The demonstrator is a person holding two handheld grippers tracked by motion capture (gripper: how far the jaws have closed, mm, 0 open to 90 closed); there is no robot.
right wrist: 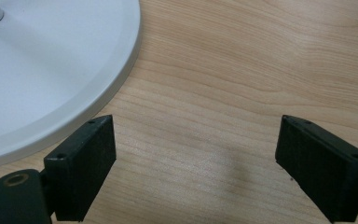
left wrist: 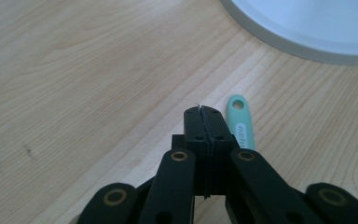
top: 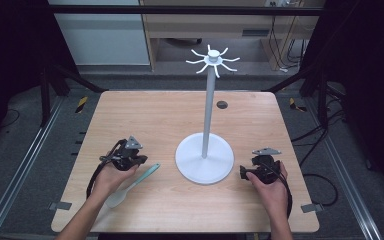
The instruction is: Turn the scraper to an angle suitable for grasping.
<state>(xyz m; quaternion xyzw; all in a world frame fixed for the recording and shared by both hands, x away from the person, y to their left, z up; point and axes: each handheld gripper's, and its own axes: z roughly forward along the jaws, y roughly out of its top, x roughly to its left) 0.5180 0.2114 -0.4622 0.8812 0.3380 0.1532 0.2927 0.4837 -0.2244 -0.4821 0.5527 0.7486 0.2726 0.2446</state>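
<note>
Nothing is hanging on the white stand (top: pixel 204 159) yet: the spatula (top: pixel 132 184) is lying left of its base, beside the left gripper (top: pixel 141 161), jaws pressed together on nothing, while the right gripper (top: pixel 243 173) is waiting spread wide, empty, just right of the base.

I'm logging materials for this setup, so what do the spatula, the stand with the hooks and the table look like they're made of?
Spatula: mint handle with a hang hole and a pale translucent blade, matte; likely silicone or plastic.
Stand: uniform white, smooth satin base and pole; painted metal or plastic, the look leaves it open.
Table: light wood grain, flat matte; could be laminate rather than solid wood.
</note>
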